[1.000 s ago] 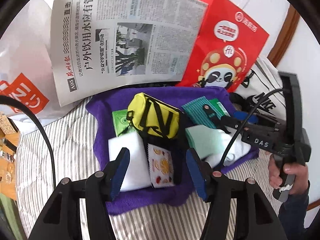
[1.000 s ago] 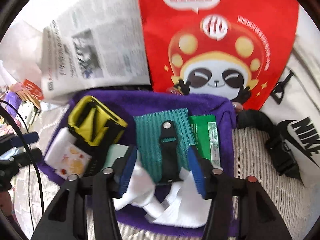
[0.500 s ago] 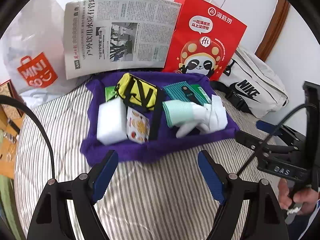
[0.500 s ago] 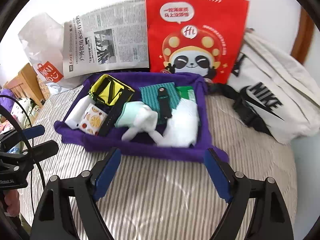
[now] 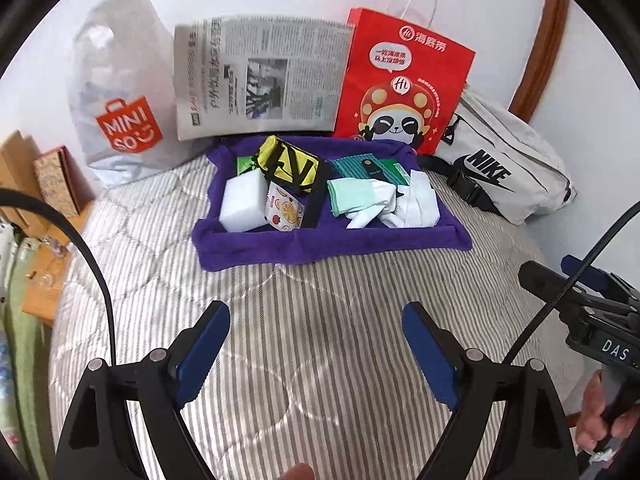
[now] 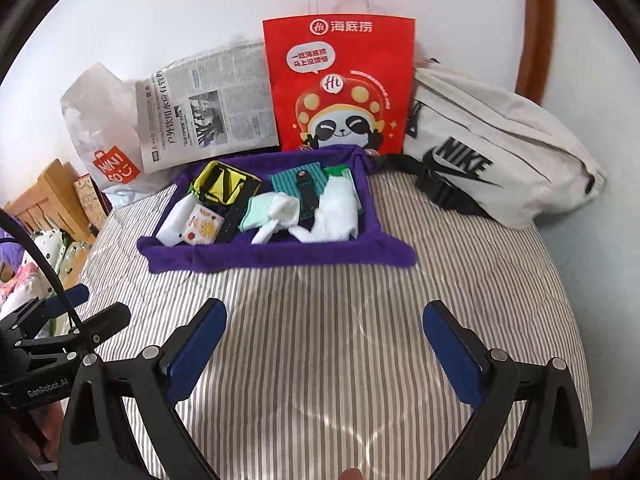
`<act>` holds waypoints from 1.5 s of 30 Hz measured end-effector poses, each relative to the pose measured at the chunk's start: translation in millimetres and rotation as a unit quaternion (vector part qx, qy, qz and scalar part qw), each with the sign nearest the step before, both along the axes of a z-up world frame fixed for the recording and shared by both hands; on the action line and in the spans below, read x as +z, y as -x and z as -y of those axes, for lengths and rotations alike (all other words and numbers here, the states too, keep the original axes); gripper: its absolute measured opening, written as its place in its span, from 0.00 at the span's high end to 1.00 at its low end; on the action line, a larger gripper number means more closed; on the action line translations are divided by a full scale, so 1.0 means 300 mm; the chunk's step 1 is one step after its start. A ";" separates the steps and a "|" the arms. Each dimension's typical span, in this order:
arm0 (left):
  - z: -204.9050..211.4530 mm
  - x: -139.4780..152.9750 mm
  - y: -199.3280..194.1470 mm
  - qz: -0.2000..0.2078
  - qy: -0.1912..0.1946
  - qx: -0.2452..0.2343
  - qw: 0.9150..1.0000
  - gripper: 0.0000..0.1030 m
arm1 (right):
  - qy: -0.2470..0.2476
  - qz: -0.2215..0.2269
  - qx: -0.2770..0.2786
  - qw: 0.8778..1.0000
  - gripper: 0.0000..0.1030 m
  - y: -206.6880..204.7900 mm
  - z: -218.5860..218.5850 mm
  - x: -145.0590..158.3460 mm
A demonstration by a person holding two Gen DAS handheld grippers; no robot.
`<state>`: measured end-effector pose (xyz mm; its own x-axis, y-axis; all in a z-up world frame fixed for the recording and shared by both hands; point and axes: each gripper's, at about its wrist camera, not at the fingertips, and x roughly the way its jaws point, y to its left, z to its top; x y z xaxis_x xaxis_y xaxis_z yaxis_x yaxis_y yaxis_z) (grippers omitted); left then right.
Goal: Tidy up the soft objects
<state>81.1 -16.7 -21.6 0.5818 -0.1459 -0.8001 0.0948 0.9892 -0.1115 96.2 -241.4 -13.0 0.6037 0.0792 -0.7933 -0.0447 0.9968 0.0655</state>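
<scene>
The purple tray [image 5: 328, 246] sits on the striped bed [image 5: 320, 340], full of soft things, like the yellow pouch [image 5: 290, 162] and white socks [image 6: 334, 210]. It lies at twelve o'clock from both hand-held grippers, well apart, its long side running nine to three. The left hand-held gripper [image 5: 316, 350] and right hand-held gripper [image 6: 324, 346] tilt down, jaws opening, nothing between them. Neither looks nearer.

Striped bed cover [image 5: 320, 360] under purple cloth tray [image 5: 328, 244], white Nike bag [image 5: 504, 168], red paper bag [image 5: 400, 80], newspaper [image 5: 260, 76].
</scene>
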 end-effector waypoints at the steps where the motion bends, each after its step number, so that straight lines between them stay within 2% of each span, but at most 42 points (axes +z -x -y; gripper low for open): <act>1: 0.006 0.004 0.015 0.003 -0.004 0.000 1.000 0.15 | -0.001 0.000 -0.001 1.000 0.05 0.018 0.005 0.001; 8: 0.061 0.010 0.105 0.018 -0.037 -0.003 0.999 0.15 | 0.002 -0.003 -0.012 1.000 0.05 0.125 0.046 -0.001; 15: 0.068 0.015 0.127 0.016 -0.025 0.002 1.000 0.15 | 0.031 0.002 -0.011 0.999 0.05 0.174 0.062 -0.011; 28: 0.054 0.028 0.149 0.025 -0.053 0.019 0.998 0.15 | 0.024 0.005 -0.002 1.000 0.05 0.196 0.053 -0.008; 45: 0.040 0.027 0.166 0.020 -0.048 0.020 0.998 0.15 | 0.027 0.002 0.000 1.000 0.05 0.197 0.042 -0.008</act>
